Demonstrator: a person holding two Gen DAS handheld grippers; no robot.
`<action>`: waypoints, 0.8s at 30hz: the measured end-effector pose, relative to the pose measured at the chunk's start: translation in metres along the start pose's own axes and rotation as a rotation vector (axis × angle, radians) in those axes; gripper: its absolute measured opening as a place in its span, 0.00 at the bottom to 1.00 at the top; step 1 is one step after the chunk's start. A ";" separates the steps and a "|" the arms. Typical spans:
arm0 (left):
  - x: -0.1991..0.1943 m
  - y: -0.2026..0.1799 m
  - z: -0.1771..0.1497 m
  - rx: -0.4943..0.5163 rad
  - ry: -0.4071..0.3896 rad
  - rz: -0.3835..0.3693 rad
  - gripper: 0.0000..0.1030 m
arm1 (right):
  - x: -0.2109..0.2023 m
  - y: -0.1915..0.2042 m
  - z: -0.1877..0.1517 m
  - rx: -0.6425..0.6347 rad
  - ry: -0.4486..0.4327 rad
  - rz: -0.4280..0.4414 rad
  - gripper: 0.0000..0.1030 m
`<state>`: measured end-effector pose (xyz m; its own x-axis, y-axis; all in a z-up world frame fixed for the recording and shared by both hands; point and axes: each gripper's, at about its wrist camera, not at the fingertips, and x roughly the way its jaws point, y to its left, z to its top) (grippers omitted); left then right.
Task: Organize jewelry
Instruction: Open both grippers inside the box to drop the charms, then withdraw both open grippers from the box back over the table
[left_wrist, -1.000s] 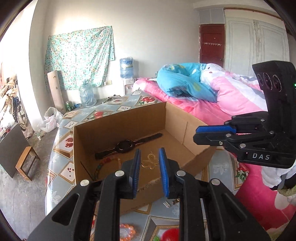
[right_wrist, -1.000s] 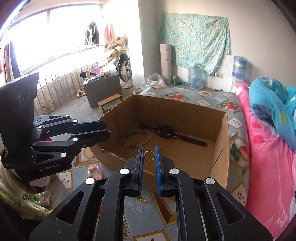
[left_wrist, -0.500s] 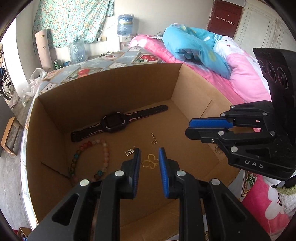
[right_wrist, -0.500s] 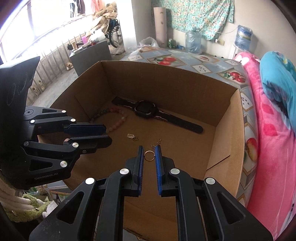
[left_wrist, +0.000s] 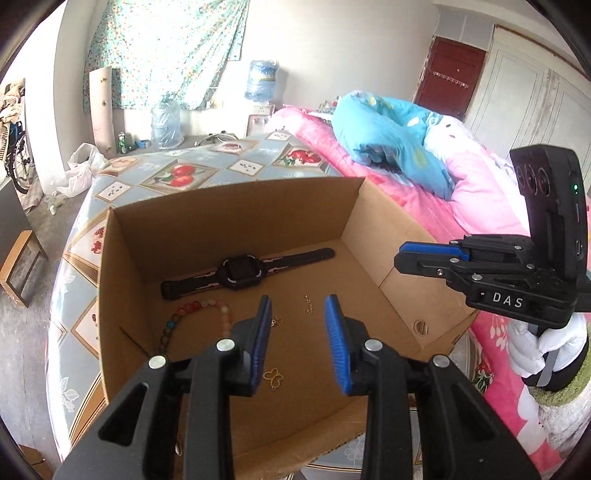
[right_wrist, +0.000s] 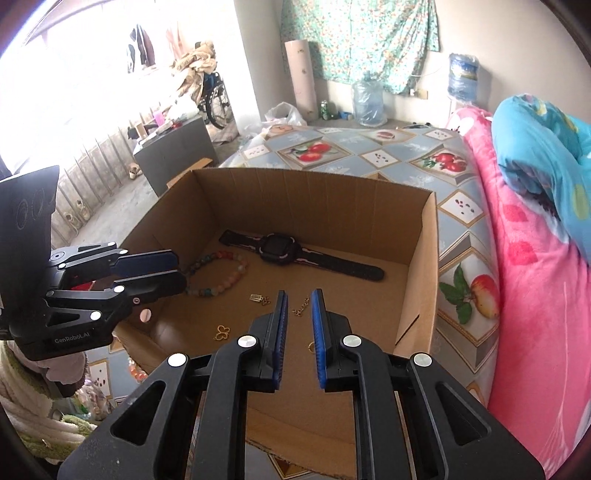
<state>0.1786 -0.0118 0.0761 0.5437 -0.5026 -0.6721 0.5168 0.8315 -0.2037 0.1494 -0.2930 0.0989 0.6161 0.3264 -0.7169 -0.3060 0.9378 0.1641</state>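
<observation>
My left tongs (left_wrist: 297, 306) just opened, empty, butterfly pendant (left_wrist: 273, 377) dropped at 6 o'clock in the cardboard box (left_wrist: 236, 218); right tongs (right_wrist: 298, 301) narrow, gold ring (right_wrist: 311, 346) loose beside one pad.

Table (right_wrist: 399, 147) under a blue-grey oilcloth printed with fruit panels and small dotted squares; its round edge drops to the concrete floor (left_wrist: 26, 325) on the left. Pink bedding (right_wrist: 524, 280) butts against its right edge.

Directly on the cloth: an open cardboard box (left_wrist: 236, 218), taking up most of the near half, its far wall upright. Far half of the cloth bare. At the near left, beside the box's corner, something of orange beads (right_wrist: 135, 371) lies on the cloth, half hidden. Other small clutter there, too blurred to tell.
</observation>
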 end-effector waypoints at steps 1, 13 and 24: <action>-0.008 0.001 -0.001 -0.006 -0.024 0.000 0.29 | -0.007 -0.001 -0.001 0.011 -0.020 0.006 0.13; -0.087 0.013 -0.051 -0.050 -0.197 0.005 0.56 | -0.082 0.018 -0.058 0.096 -0.226 0.111 0.37; -0.076 0.009 -0.117 -0.069 -0.058 0.116 0.68 | -0.048 0.040 -0.135 0.200 -0.041 -0.004 0.50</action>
<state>0.0652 0.0617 0.0422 0.6356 -0.4131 -0.6522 0.4022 0.8983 -0.1770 0.0098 -0.2868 0.0484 0.6476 0.3233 -0.6900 -0.1554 0.9425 0.2958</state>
